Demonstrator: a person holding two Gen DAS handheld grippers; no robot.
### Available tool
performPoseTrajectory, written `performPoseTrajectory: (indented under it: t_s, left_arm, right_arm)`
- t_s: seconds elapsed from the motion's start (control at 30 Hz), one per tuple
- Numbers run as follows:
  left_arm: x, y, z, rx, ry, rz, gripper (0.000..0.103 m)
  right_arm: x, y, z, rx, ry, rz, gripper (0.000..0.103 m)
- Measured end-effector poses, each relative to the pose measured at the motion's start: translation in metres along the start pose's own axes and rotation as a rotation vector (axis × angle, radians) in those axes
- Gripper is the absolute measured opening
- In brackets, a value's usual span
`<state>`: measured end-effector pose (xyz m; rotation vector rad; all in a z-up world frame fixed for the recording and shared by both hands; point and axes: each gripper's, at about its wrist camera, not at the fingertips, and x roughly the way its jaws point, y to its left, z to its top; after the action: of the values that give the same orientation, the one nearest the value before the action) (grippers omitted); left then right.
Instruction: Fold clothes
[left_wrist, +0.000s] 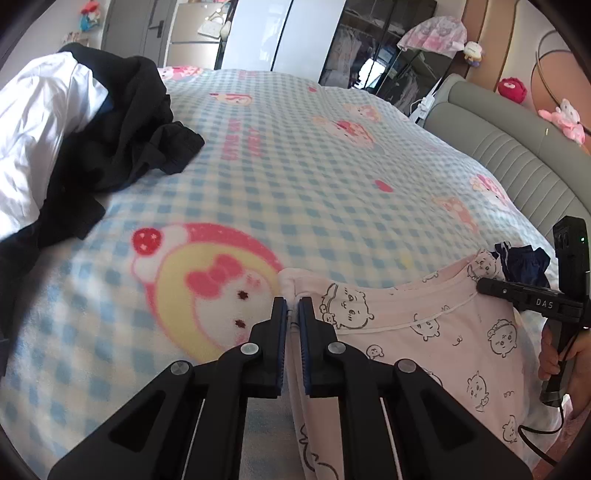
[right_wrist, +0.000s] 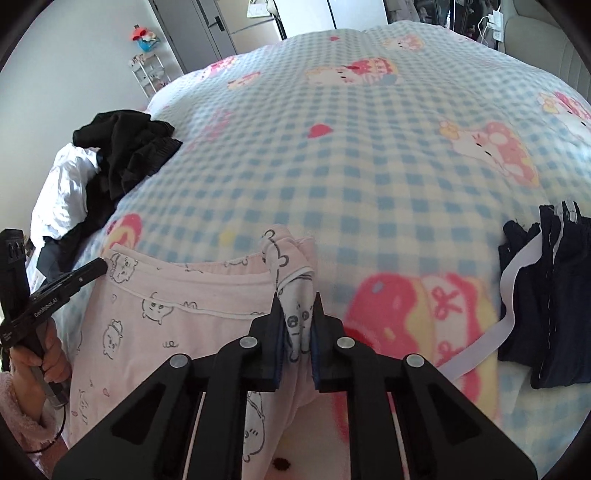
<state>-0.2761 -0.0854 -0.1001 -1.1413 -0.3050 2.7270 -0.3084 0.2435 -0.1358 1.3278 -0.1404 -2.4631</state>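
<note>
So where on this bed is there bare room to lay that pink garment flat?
The widest bare patch is the middle of the checked blanket, between the black and white clothes pile and the folded navy garment. Those two edges are crowded. Both grippers hold the pink garment at the near edge.

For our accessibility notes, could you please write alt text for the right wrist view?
The right hand-held gripper pinches a corner of a pink cartoon-print garment on a blue checked blanket; a folded navy garment lies to its right.

Both wrist cameras sit low and close over the bed (left_wrist: 295, 177), facing forward along their tools. The left view looks from the pink garment's (left_wrist: 424, 332) left end, the right from its right; both share it.
</note>
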Motion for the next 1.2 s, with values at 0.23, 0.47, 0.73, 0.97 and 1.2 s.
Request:
performPoseTrajectory:
  t_s: [0.23, 0.47, 0.73, 0.97, 1.2]
  left_arm:
    - [0.029, 0.025, -0.010, -0.101, 0.111, 0.103, 0.008]
    - [-0.010, 0.015, -0.003, -0.047, -0.024, -0.059, 0.027]
    - [0.034, -0.005, -0.005, 0.031, 0.121, -0.014, 0.014]
    - [0.013, -0.003, 0.004, 0.021, 0.014, -0.009, 0.005]
    - [0.042, 0.009, -0.001, -0.004, 0.067, 0.031, 0.006]
  right_arm:
    - [-0.006, -0.039, 0.007, 0.184, -0.041, 0.021, 0.033]
    - [-0.030, -0.048, 0.009, 0.179, -0.101, 0.016, 0.040]
    - [0.006, -0.014, 0.014, 0.040, -0.013, 0.024, 0.019]
    - [0.009, -0.011, 0.014, 0.030, -0.042, 0.029, 0.006]
    - [0.023, -0.021, 0.020, 0.056, -0.060, -0.019, 0.006]
